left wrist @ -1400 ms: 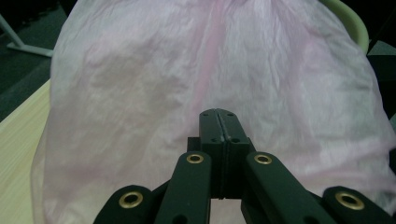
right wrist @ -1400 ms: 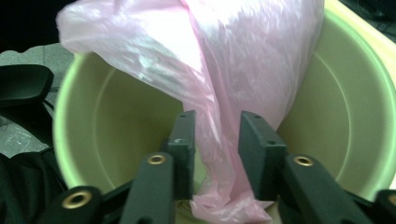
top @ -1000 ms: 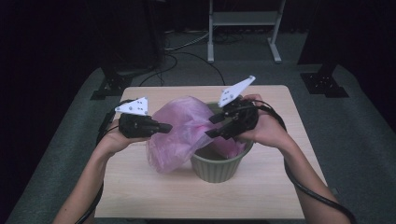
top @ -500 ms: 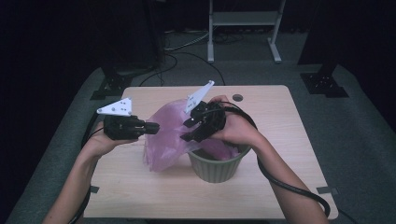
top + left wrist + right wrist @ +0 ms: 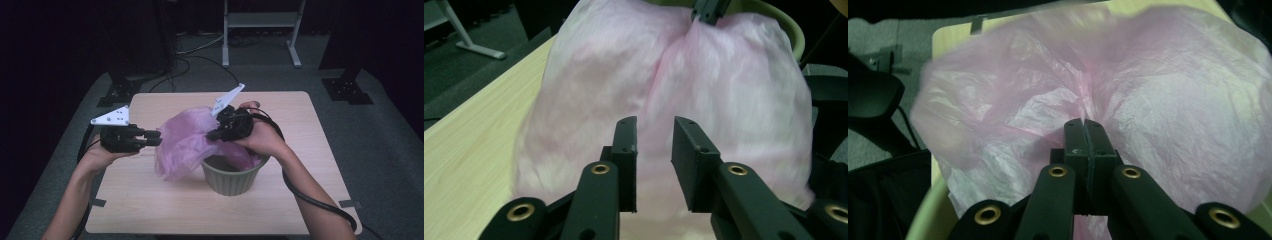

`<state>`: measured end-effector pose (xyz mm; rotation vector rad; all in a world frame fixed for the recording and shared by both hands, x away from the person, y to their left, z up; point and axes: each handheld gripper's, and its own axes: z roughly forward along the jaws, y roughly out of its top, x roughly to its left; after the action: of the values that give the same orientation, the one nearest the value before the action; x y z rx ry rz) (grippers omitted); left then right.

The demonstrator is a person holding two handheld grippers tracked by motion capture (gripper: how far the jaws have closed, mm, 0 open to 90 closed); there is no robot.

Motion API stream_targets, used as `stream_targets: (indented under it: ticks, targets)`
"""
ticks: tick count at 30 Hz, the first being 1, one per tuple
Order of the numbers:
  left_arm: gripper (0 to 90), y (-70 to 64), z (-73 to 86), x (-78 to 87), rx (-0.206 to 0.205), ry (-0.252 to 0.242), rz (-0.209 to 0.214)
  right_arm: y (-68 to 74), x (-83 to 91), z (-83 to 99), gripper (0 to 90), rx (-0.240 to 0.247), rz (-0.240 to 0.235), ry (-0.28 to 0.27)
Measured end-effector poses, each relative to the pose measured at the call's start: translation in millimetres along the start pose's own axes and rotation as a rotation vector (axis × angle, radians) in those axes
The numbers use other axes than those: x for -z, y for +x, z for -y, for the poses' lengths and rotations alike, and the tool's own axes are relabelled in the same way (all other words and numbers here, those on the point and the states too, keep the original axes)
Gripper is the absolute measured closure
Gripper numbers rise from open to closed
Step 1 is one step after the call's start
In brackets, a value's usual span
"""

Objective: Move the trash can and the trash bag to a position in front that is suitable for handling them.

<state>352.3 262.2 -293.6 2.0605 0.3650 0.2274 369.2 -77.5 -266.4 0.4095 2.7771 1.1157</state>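
In the high view, a pink plastic bag [image 5: 187, 142] billows over the near-left rim of a green ribbed pot [image 5: 232, 177] that stands near the middle of the wooden table [image 5: 150, 210]. The right gripper [image 5: 212, 134] pinches the bag's upper edge above the pot, its hand [image 5: 260, 137] curled over the pot's mouth, the forearm running back to the lower right. The left gripper [image 5: 159, 139] is held level at the bag's left side, tips just at the film; whether they touch it cannot be told here. Its hand [image 5: 102, 152] grips from below.

In the left gripper view, the left gripper [image 5: 655, 131] has its jaws spread with a clear gap, nothing between them, the bag [image 5: 664, 95] right in front. The right gripper's tip [image 5: 709, 10] clamps the bag's top by the pot's rim [image 5: 784, 25].

In the right gripper view, the right gripper [image 5: 1084, 124] has its jaws pressed together on a gathered fold of the bag [image 5: 1158, 100].
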Motion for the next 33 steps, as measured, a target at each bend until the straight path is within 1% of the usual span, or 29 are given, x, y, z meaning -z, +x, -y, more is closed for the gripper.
stream_targets:
  ticks: [3,5,7,8,9,11,12,13,16,21,22,24,27,29,30,31,32,33]
  targets:
    - [67.2,0.7,-1.3,3.4,0.006,-0.024,-0.01,-7.2,13.4,12.3,90.0,-0.033,0.025,-0.034]
    - [65.2,0.8,-3.0,6.1,0.012,-0.048,-0.018,-11.8,21.3,21.2,90.0,-0.057,0.041,-0.05]
    - [63.5,1.4,-4.6,9.1,0.008,-0.061,-0.023,-16.4,29.1,30.8,90.0,-0.082,0.052,-0.068]
    - [62.7,1.4,-4.6,9.1,0.008,-0.061,-0.023,-16.4,29.1,30.8,90.0,-0.082,0.052,-0.068]
    - [61.6,2.0,-5.2,9.8,0.013,-0.058,-0.027,-20.8,37.9,41.9,90.0,-0.107,0.059,-0.097]
    - [60.6,2.5,-4.3,7.9,0.016,-0.051,-0.025,-23.0,44.7,50.0,90.0,-0.136,0.064,-0.122]
    - [60.1,2.5,-4.3,7.9,0.016,-0.051,-0.025,-23.0,44.7,50.0,90.0,-0.136,0.064,-0.122]
    - [59.9,2.7,-1.9,3.0,0.025,-0.047,-0.017,-25.3,52.6,59.7,90.0,-0.155,0.07,-0.151]
    - [59.0,3.2,3.7,-8.6,0.037,-0.033,0.001,-26.3,61.0,70.1,90.0,-0.172,0.078,-0.182]
    - [58.9,3.4,16.4,-35.2,0.058,-0.017,0.048,-27.8,68.9,81.8,90.0,-0.194,0.084,-0.224]
    - [58.9,3.4,16.4,-35.2,0.058,-0.017,0.048,-27.8,68.9,81.8,90.0,-0.194,0.084,-0.224]
    - [58.9,3.0,23.4,-47.5,0.074,-0.019,0.072,-28.7,70.8,84.4,90.0,-0.203,0.08,-0.244]
    - [58.9,3.2,30.5,-63.0,0.085,-0.022,0.094,-29.2,73.2,85.2,90.0,-0.206,0.07,-0.278]
    - [58.9,3.3,30.7,-65.7,0.087,-0.027,0.098,-28.9,74.1,85.0,90.0,-0.209,0.064,-0.287]
    - [58.9,3.6,29.0,-68.9,0.086,-0.039,0.105,-27.8,75.7,83.5,90.0,-0.206,0.059,-0.308]
    - [58.9,3.9,27.8,-69.1,0.086,-0.042,0.107,-27.0,76.6,82.5,90.0,-0.204,0.056,-0.318]
    - [58.9,3.9,27.8,-69.1,0.086,-0.042,0.107,-27.0,76.6,82.5,90.0,-0.204,0.056,-0.318]
    - [58.9,3.8,23.9,-69.3,0.085,-0.057,0.109,-25.3,77.6,79.7,90.0,-0.2,0.05,-0.333]
